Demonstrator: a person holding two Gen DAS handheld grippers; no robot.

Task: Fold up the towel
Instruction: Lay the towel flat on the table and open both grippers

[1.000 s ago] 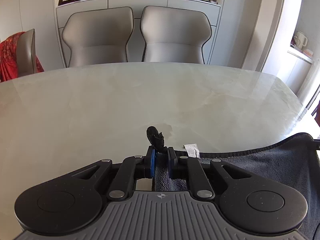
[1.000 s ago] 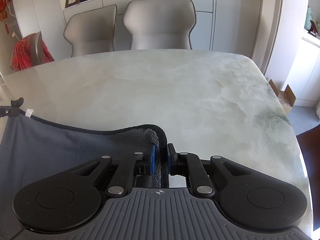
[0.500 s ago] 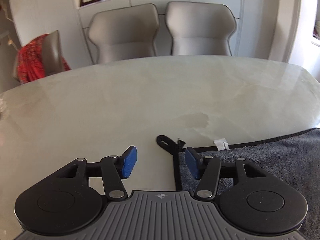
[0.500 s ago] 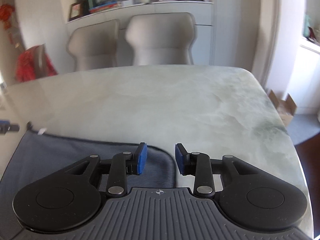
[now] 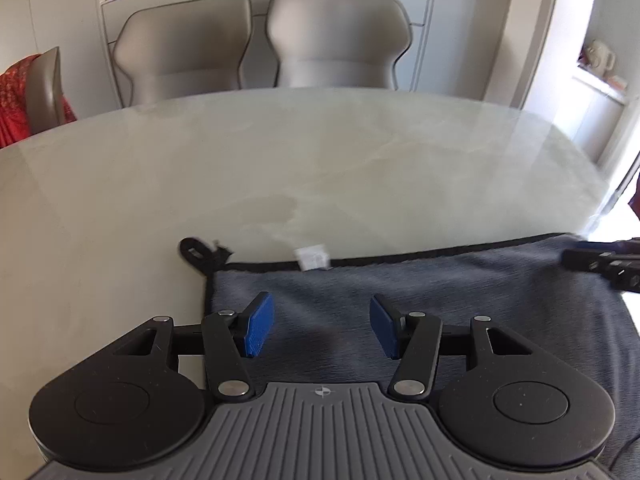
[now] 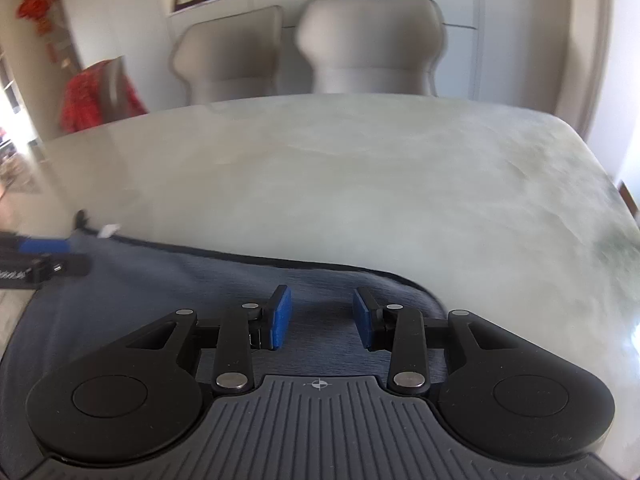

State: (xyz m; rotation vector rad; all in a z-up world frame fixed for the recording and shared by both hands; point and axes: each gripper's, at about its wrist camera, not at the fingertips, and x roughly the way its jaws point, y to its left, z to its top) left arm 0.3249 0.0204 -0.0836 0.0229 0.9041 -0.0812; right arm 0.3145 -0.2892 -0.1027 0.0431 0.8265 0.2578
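Both grippers' jaws wide, empty, above the towel (image 5: pixel 460 292); its far hem by the hanging loop (image 5: pixel 196 250) seems flat, blurred; careless regrasping could bunch it

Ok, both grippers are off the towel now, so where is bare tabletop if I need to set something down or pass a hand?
Bare table runs from the towel hem to the two grey chairs, and left of the hanging loop. In the right wrist view, bare table also lies right of the towel's rounded corner. The crowded part is the near edge, where the open left gripper and right gripper hang over the towel.
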